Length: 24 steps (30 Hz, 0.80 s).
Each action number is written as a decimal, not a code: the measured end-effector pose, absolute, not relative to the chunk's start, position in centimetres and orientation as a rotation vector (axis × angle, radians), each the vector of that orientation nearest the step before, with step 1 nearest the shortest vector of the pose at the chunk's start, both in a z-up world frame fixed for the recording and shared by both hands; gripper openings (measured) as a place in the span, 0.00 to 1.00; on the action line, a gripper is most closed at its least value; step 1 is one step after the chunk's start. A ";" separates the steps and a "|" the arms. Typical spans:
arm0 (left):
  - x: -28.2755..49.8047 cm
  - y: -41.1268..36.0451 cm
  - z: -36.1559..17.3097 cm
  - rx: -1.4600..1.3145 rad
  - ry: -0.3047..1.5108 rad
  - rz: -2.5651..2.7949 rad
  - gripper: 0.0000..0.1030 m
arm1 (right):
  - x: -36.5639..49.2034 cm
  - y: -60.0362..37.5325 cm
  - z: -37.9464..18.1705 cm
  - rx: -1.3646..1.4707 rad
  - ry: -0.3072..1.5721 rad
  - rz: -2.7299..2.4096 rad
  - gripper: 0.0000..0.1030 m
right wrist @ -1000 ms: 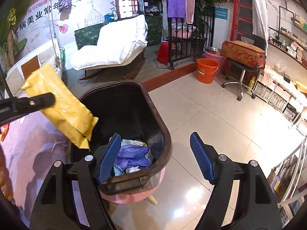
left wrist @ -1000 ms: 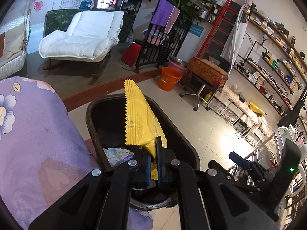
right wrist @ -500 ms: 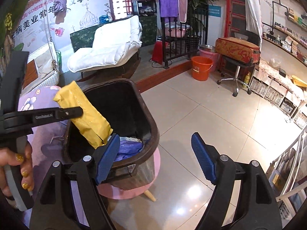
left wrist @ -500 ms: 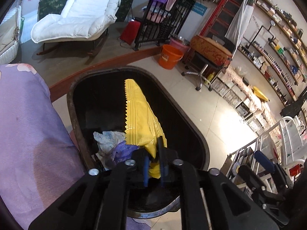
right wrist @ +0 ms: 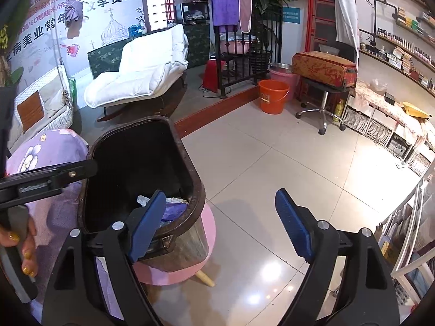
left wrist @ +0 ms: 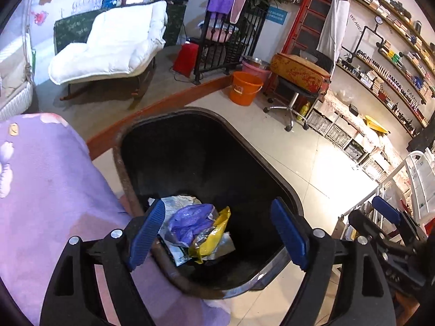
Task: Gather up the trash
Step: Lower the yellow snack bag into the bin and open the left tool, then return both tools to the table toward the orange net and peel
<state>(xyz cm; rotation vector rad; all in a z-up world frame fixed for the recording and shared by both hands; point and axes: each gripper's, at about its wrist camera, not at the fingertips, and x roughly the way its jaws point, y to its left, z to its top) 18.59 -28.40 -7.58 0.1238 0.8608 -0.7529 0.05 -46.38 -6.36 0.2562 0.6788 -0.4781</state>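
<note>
Pale glossy tiles cover the floor, and on them stands a pink stool which carries the dark brown bin, just beside a purple flowered cloth on its left. Far behind are a white cushioned rocking chair and an orange bucket, well apart from the bin. The left gripper hangs over the near end of the bin with its blue-padded jaws spread wide and nothing between them. The right gripper is on the right of the bin, over the floor, and its jaws are also spread wide and hold nothing; its left pad is in front of the bin rim. In the right wrist view a hand with yellow nails holds the handle of the left gripper at the left edge. Inside the bin, on the bottom near the near wall, lies the yellow wrapper, crumpled, touching a purple bag on its left and resting on silver-white scraps of paper.
</note>
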 end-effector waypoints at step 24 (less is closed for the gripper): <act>16.4 -13.1 -6.1 0.098 0.788 -0.463 0.83 | 5.3 -35.9 -4.4 0.166 0.694 -0.177 0.84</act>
